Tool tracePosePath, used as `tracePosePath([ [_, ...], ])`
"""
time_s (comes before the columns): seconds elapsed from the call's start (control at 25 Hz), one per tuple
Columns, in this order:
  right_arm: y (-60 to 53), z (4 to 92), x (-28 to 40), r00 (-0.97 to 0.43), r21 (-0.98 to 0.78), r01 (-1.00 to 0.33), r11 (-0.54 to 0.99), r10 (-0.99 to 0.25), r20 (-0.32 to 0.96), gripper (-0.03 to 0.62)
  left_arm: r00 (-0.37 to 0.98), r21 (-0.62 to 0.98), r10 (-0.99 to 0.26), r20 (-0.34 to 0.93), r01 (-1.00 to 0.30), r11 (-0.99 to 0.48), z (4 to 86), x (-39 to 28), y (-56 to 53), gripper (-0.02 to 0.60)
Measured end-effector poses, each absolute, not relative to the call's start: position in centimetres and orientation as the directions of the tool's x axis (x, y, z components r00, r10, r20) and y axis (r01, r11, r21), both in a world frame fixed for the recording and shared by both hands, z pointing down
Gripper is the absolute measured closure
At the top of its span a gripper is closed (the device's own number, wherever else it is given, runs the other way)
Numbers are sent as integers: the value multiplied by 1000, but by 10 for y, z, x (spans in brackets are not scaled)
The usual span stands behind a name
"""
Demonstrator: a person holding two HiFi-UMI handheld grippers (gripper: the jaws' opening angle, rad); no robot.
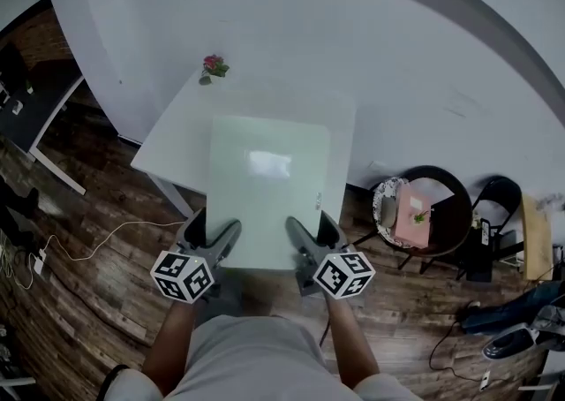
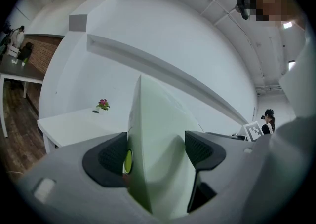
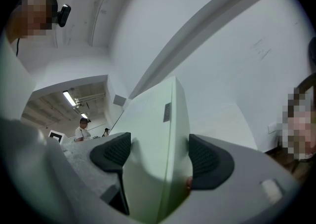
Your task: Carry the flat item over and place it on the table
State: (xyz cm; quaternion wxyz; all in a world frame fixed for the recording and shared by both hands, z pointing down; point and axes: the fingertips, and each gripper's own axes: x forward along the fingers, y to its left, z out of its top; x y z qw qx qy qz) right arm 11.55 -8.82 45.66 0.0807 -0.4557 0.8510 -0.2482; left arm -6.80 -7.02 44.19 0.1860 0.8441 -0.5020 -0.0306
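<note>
A pale green flat panel (image 1: 267,187) is held level in front of me, its far part over the white table (image 1: 172,139). My left gripper (image 1: 212,236) is shut on the panel's near left edge, and my right gripper (image 1: 307,233) is shut on its near right edge. In the left gripper view the panel (image 2: 158,144) stands edge-on between the jaws, with the table (image 2: 74,127) beyond. In the right gripper view the panel (image 3: 155,159) fills the gap between the dark pads (image 3: 210,161).
A small pink flower (image 1: 213,65) stands at the table's far left corner. White walls rise behind the table. At the right is a dark round chair (image 1: 434,209) holding a pink box. Cables lie on the wooden floor (image 1: 97,258).
</note>
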Motion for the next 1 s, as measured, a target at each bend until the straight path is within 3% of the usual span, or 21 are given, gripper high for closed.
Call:
tracePosePath([
  [0.44,-213,444,46,-518,-471,-787,399,-842,151,232,554,411,-821,140,-786,-461,440,-138,-207,216],
  [1.0,-326,437,3,-446,-465,-823,326,-878,174,232,616,431,-774,147,-744,-510,436,-181,-333,216],
])
